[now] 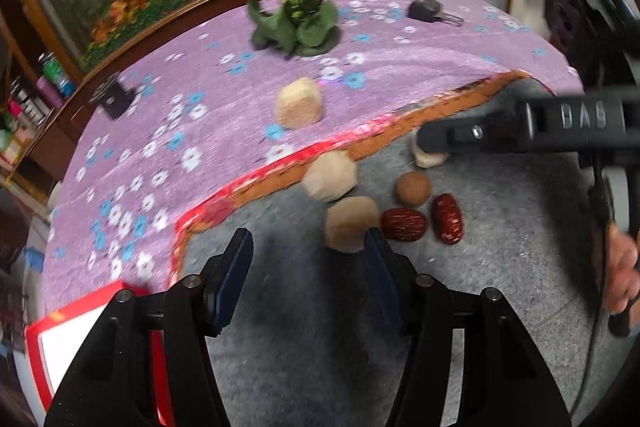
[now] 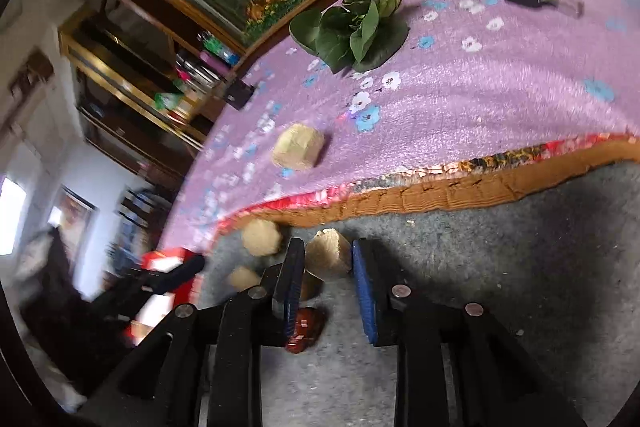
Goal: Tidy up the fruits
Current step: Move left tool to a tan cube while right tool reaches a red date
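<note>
Right tongs [image 2: 324, 267] are clamped on a tan block [image 2: 326, 253] over the grey mat [image 2: 500, 267], near the red dates [image 1: 402, 224]. Left tongs [image 1: 308, 259] hang apart, empty, just beside another block [image 1: 350, 223]. I'd lift straight up so the neighbours don't get knocked.

The only lettering I can read is on my right gripper [image 1: 436, 141], seen from my left wrist camera: raised letters along its black side, which look like "DAB", though blur and the curve of the lens make the last letter uncertain. The bottles on the shelves at the left carry labels, but they are too small and smeared for me to read.
</note>
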